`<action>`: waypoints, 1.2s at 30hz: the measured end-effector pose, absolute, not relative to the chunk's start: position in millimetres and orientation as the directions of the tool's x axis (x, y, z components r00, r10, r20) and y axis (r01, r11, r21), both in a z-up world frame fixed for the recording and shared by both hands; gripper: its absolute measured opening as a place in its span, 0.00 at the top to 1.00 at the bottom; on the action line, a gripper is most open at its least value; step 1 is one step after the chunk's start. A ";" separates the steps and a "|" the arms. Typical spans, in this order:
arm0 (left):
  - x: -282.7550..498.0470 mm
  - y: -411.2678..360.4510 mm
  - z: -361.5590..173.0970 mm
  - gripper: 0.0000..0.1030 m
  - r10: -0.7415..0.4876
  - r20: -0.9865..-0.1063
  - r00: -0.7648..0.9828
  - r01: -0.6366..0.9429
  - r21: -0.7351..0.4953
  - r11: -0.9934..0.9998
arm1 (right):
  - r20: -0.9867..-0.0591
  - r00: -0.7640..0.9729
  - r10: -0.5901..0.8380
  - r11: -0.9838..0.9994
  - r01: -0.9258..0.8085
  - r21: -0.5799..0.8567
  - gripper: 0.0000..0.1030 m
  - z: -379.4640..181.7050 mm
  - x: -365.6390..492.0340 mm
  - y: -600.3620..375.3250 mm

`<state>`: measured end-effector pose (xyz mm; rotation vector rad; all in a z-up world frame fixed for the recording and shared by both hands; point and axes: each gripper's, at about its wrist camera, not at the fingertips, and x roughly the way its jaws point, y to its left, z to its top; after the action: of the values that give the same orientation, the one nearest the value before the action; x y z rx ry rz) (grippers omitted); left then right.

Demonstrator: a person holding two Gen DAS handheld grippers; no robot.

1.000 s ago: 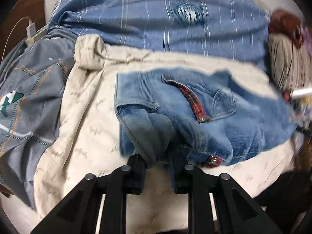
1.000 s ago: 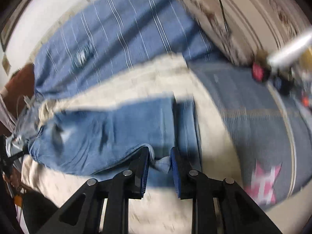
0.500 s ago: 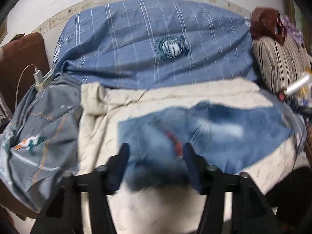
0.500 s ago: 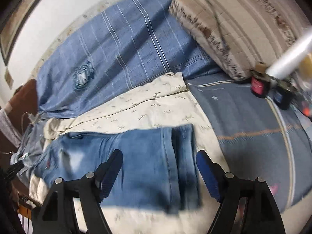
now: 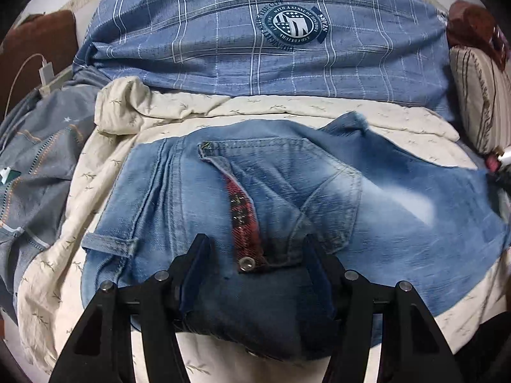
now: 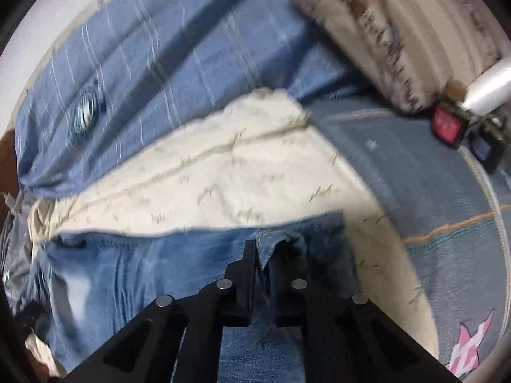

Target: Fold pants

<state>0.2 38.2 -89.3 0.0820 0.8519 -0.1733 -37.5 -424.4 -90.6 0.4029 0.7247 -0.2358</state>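
Light blue jeans (image 5: 287, 198) lie across a cream blanket (image 5: 105, 166) on a bed, the waist end with its red plaid fly lining (image 5: 242, 220) nearest the left gripper. My left gripper (image 5: 255, 255) is open, its fingers (image 5: 194, 265) spread over the waistband, low on the denim. In the right wrist view the jeans (image 6: 134, 265) stretch leftward. My right gripper (image 6: 266, 255) is shut on a fold of the leg end near the hem.
A blue checked duvet (image 5: 255, 48) with a round badge lies behind the blanket. A grey patterned sheet (image 6: 447, 223) covers the bed's sides. A striped pillow (image 6: 399, 25) and small dark and red objects (image 6: 447, 124) sit at the right. A charger (image 5: 44, 73) lies far left.
The left gripper let go of the waist and opened, and now sits low over it. The right gripper opened half a second ago and has since shut on the leg end.
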 end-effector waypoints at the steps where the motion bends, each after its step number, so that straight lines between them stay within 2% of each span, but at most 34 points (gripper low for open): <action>1: -0.8 36.8 -87.8 0.40 -0.113 -0.744 0.659 0.185 0.014 0.983 | -0.664 0.743 -0.082 0.890 0.354 0.287 0.94 -86.8 -40.4 -426.6; 5: 1.4 29.2 -88.9 0.38 -0.064 -0.726 0.684 0.184 0.087 0.979 | -0.620 0.764 -0.179 0.865 0.422 0.271 0.94 -80.3 -46.4 -431.8; 9: 4.6 29.2 -91.7 0.36 -0.075 -0.733 0.676 0.187 0.073 0.980 | -0.656 0.718 -0.234 0.857 0.471 0.209 0.94 -93.4 -35.9 -438.6; 13: 2.3 24.2 -93.8 0.34 -0.056 -0.725 0.686 0.212 0.126 0.969 | -0.699 0.693 -0.177 0.846 0.471 0.252 0.92 -109.0 -28.7 -452.4; 16: 2.3 26.6 -94.3 0.32 -0.068 -0.729 0.681 0.226 0.120 0.967 | -0.678 0.722 -0.137 0.813 0.473 0.340 0.89 -102.9 -43.0 -461.3; 17: 1.9 27.3 -94.3 0.32 -0.072 -0.731 0.678 0.230 0.118 0.966 | -0.672 0.725 -0.151 0.793 0.494 0.356 0.83 -98.8 -49.7 -462.9; 21: -1.5 26.9 -94.5 0.30 -0.083 -0.736 0.671 0.254 0.123 0.959 | -0.595 0.761 -0.258 0.776 0.530 0.341 0.81 -63.0 -77.2 -454.3; 23: -3.5 26.5 -93.6 0.30 -0.086 -0.734 0.673 0.263 0.130 0.956 | -0.574 0.791 -0.211 0.826 0.459 0.329 0.74 -50.1 -73.3 -434.0; 25: -4.4 27.2 -92.6 0.30 -0.095 -0.733 0.673 0.271 0.125 0.954 | -0.565 0.822 -0.074 0.897 0.303 0.323 0.54 -41.3 -58.5 -395.2; 26: -4.5 28.2 -92.1 0.30 -0.102 -0.734 0.672 0.273 0.118 0.955 | -0.558 0.830 -0.016 0.915 0.237 0.328 0.34 -39.5 -52.5 -378.5; 27: -4.5 29.6 -91.3 0.30 -0.111 -0.734 0.670 0.274 0.105 0.956 | -0.547 0.835 0.057 0.930 0.156 0.334 0.29 -38.6 -44.8 -356.8; 31: -5.4 34.3 -88.4 0.30 -0.143 -0.736 0.662 0.281 0.067 0.957 | -0.585 0.770 0.255 0.949 -0.085 0.302 0.29 -41.2 -7.9 -263.0; 36: -10.0 35.0 -87.6 0.30 -0.165 -0.734 0.658 0.317 0.072 0.946 | -0.667 0.696 0.266 0.963 -0.215 0.160 0.32 -56.7 40.1 -184.3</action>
<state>-10.0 35.0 -87.6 0.2007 0.8080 -0.2753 40.1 -184.3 -56.7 0.0717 0.7543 0.2683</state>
